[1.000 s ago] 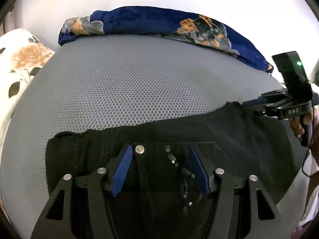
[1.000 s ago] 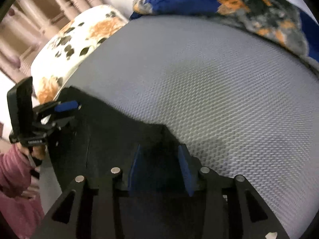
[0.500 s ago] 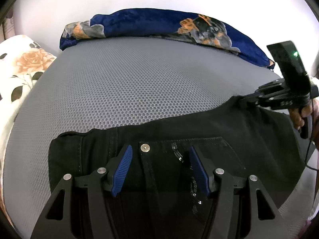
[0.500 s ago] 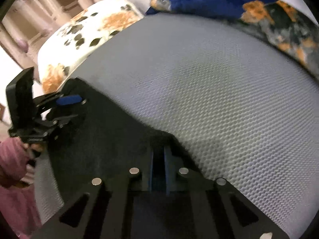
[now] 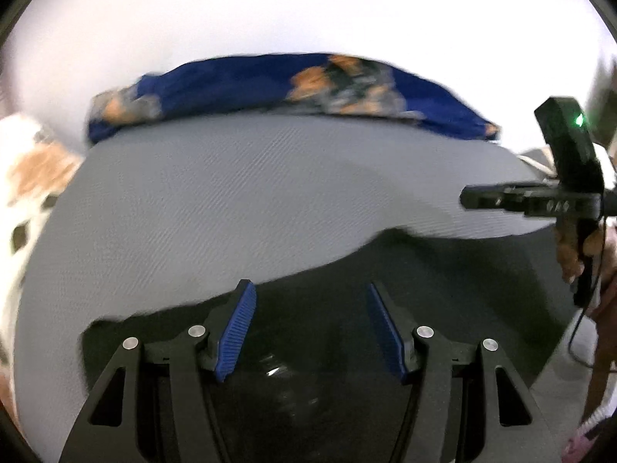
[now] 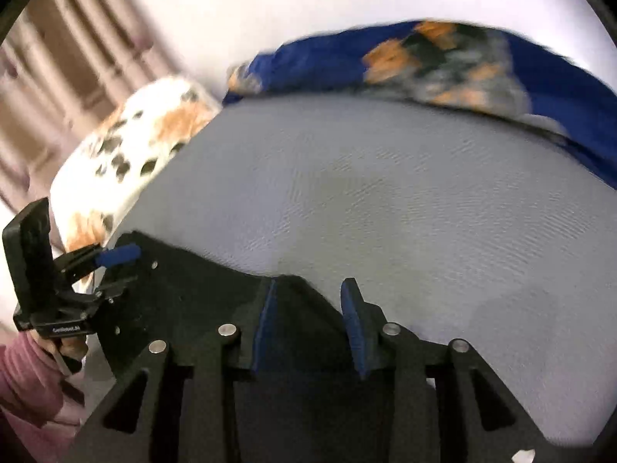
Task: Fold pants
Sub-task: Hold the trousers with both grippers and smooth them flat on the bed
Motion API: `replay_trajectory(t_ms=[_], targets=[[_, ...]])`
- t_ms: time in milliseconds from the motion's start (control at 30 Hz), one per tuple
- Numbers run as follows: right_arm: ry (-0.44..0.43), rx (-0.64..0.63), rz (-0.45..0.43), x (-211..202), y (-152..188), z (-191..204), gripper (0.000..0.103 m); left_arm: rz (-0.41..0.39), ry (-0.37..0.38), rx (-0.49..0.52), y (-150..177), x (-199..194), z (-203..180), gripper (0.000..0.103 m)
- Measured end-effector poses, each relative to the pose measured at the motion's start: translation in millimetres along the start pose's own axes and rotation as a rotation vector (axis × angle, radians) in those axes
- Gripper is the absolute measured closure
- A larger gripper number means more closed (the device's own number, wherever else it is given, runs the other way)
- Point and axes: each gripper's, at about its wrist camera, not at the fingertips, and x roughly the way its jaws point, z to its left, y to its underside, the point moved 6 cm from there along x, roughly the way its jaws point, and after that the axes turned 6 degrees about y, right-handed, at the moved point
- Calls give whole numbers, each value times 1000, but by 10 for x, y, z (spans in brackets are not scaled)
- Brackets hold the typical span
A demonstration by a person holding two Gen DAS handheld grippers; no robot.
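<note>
Black pants point(image 5: 443, 289) lie folded on a grey mesh bed surface point(image 5: 250, 200). My left gripper point(image 5: 310, 289) is open, its blue pads above the waistband side. It also shows in the right wrist view point(image 6: 115, 266) at the pants' left end, jaws apart. My right gripper point(image 6: 310, 287) is open over the far corner of the pants point(image 6: 185, 289), with cloth showing between its pads. It also shows in the left wrist view point(image 5: 468, 198), lifted above the pants' right end. Both views are blurred.
A blue blanket with orange and grey print point(image 5: 289, 88) lies along the far edge by the white wall. A white floral pillow point(image 6: 135, 142) sits at the left. Curtains point(image 6: 69, 50) hang behind it. The grey surface stretches beyond the pants.
My right gripper, shut on the pants' corner half a second ago, has opened and lifted clear. My left gripper has pulled back and tilted up, staying open.
</note>
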Motion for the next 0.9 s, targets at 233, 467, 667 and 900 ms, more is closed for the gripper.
replay_trajectory(t_ms=[233,467,667,900], targets=[[103,119,45,-197,661,-376,68,80,162,83,-204,659,-739,42],[215,169,33,-109,939,-712,83,154,170,83,-223,1168,-867,43],[238,188,10,-46,835,-894,85,149,106,104,-223,1270,-923,43],[99,269,-18,-539,893,-1114,68,145,118,91,-200,1053,-994,42]])
